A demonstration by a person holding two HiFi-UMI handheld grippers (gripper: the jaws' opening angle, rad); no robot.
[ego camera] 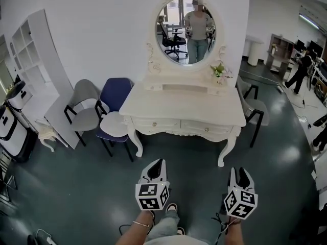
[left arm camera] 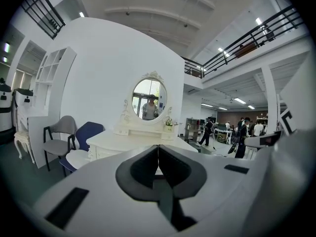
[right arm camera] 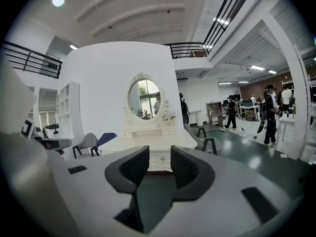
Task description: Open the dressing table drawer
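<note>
The left claw (left arm camera: 158, 151) is seen pressed together, with only a thin slit between its pads and nothing pinched. The right claw (right arm camera: 159, 153) is spread and empty; a small drawer knob (right arm camera: 161, 158) is made out through its gap, far off.

Both claws are held well short of the counter (ego camera: 189, 106), over bare floor (ego camera: 76, 188). The left drawer (ego camera: 156, 123) and right drawer (ego camera: 207, 128) are found shut under the counter's front edge. In the left gripper view they are hidden by the claw's own body. The forearms are cut off at the head view's bottom.

A grey chair (ego camera: 84, 108) and a blue chair (ego camera: 116, 98) are set just beside the counter's left edge. A dark-legged stool (ego camera: 254, 108) is set near its right edge. The front is left open.
</note>
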